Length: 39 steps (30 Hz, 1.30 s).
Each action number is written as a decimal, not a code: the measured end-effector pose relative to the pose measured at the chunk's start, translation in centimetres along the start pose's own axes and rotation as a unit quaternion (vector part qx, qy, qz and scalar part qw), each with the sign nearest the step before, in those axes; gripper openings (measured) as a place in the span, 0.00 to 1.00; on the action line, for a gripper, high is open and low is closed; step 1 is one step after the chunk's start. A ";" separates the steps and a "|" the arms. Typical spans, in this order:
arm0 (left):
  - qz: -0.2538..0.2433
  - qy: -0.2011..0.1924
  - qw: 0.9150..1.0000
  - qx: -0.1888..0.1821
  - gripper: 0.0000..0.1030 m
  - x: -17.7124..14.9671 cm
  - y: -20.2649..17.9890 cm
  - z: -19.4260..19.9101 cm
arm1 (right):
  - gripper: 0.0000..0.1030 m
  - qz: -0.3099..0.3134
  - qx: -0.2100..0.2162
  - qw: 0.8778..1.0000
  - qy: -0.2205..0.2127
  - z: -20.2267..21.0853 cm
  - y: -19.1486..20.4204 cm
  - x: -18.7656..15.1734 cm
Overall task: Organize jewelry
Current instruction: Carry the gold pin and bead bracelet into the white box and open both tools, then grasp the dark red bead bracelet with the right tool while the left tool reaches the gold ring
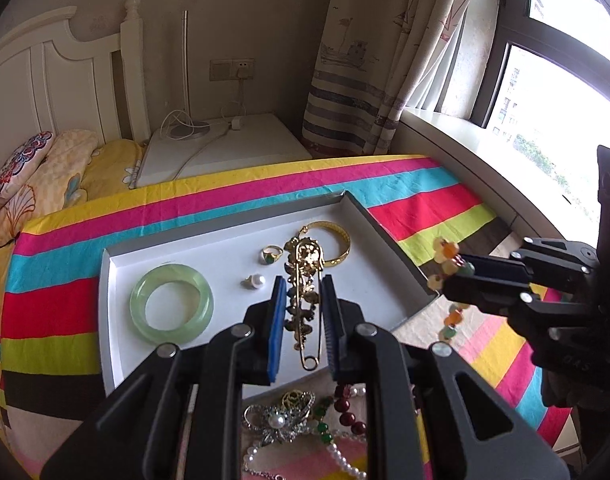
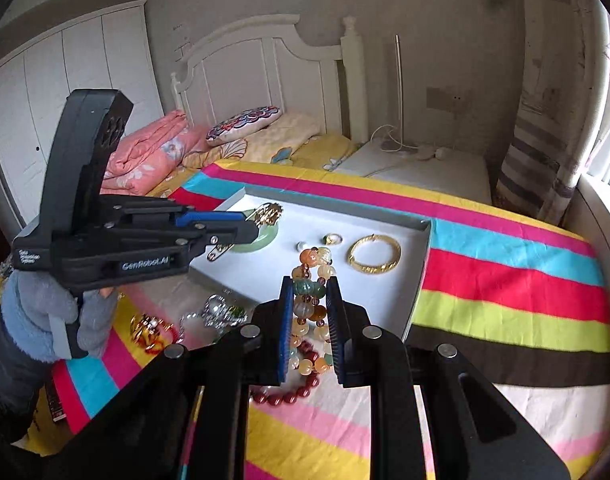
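Observation:
A white tray point(image 1: 225, 236) lies on the striped bedspread and holds a jade bangle point(image 1: 171, 302), a pearl piece point(image 1: 254, 281), a green-stone ring point(image 1: 271, 255) and a gold bangle point(image 1: 337, 244). My left gripper point(image 1: 304, 284) hangs over the tray, shut on a long gold brooch point(image 1: 307, 256) whose safety pin dangles at the rear. From the right wrist view the left gripper point(image 2: 253, 226) shows the brooch head point(image 2: 269, 212) at its tip. My right gripper point(image 2: 309, 282) is shut on a multicoloured bead bracelet point(image 2: 311, 264), just before the tray's point(image 2: 385, 292) near edge.
Loose jewellery lies on the bedspread in front of the tray: a silver pearl brooch point(image 1: 277, 420), a dark red bead bracelet point(image 2: 301, 384), a pearl strand point(image 1: 345, 460) and a gold-and-red piece point(image 2: 149, 330). A gloved hand point(image 2: 45, 312) holds the left gripper. A white nightstand point(image 1: 241, 148) stands behind.

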<state>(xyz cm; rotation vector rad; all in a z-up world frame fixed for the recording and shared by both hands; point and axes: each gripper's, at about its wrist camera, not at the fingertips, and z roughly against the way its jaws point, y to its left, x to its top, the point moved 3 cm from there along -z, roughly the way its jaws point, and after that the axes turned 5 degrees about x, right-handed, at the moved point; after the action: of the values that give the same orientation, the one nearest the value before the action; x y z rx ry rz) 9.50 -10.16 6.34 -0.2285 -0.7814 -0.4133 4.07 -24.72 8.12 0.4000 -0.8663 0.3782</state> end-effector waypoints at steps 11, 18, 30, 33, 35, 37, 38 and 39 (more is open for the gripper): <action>0.012 0.067 0.998 0.004 0.17 -0.6 0.2 -6.8 | 0.19 -0.006 -0.052 0.995 0.087 -9.1 -4.2 0.3; -0.002 0.096 0.995 0.028 0.37 -1.4 -0.1 -8.0 | 0.20 -0.013 -0.053 0.990 0.133 -11.1 -4.5 -1.5; 0.065 -0.057 0.991 0.103 0.98 -2.4 3.4 5.5 | 0.53 -0.072 0.012 0.997 0.005 -0.6 -3.0 0.1; 0.085 -0.065 0.986 0.129 0.98 -5.6 4.2 8.0 | 0.85 -0.070 0.019 0.997 -0.013 1.0 -1.4 -1.6; 0.105 -0.055 0.984 0.131 0.98 -8.2 4.8 8.7 | 0.85 -0.069 0.028 0.997 -0.016 1.4 -0.3 -2.8; 0.131 -0.040 0.982 0.132 0.98 -10.7 5.5 8.9 | 0.84 -0.059 0.034 0.998 0.000 0.9 1.2 -4.3; 0.144 -0.031 0.980 0.131 0.98 -11.8 5.7 8.9 | 0.79 -0.045 0.031 0.998 0.007 0.7 2.1 -5.0; 0.150 -0.023 0.980 0.129 0.98 -12.8 5.7 8.6 | 0.76 -0.026 0.027 0.999 0.017 0.3 3.2 -5.6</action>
<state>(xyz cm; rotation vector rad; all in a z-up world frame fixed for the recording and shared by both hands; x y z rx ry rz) -1.53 1.48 2.75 -0.1098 -0.8224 -0.0196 -0.93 -22.99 4.48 0.4651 -0.8122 0.3599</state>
